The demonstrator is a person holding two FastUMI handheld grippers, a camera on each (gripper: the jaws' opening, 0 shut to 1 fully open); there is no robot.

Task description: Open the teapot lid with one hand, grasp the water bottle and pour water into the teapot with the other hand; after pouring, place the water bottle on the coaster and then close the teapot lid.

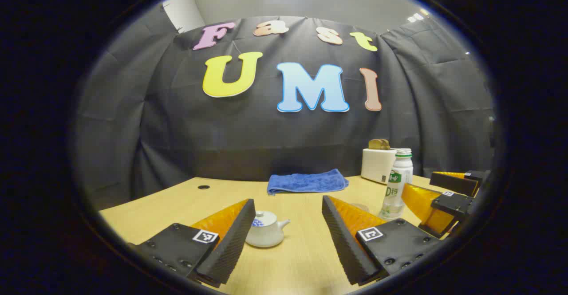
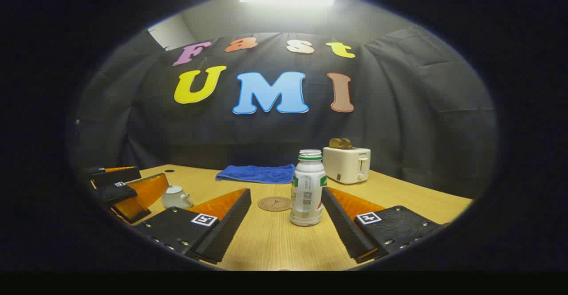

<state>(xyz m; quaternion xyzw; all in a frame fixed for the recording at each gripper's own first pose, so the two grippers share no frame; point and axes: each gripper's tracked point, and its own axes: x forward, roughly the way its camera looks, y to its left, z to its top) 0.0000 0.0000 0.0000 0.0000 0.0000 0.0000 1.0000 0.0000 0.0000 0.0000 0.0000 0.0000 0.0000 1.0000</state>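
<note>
The left gripper [image 1: 284, 237] has its fingers spread wide, with the lidded white teapot [image 1: 265, 232] at its 11 o'clock on the desk [image 1: 306, 259]. The right gripper [image 2: 284, 224] is equally wide, and the capped water bottle [image 2: 307, 188] stands upright between its fingers, untouched. The bottle looks light and slick, so its waist seems the best place to hold it. The teapot lid looks fragile and would be lifted by its knob. The right gripper view reveals the round coaster [image 2: 274, 203] at the bottle's 9 o'clock.

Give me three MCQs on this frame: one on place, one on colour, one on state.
1. What lies behind the bottle, left of it, in the right gripper view?
A coaster
B toaster
C teapot

2. Towel colour?
A red
B blue
C white

3. Teapot lid?
A on
B lying on the table
C held by a gripper

Key:
1 A, the round coaster lies on the table just behind and left of the bottle.
2 B, the folded towel is blue.
3 A, the lid sits on the pot, and the left gripper is open, holding nothing.
</note>
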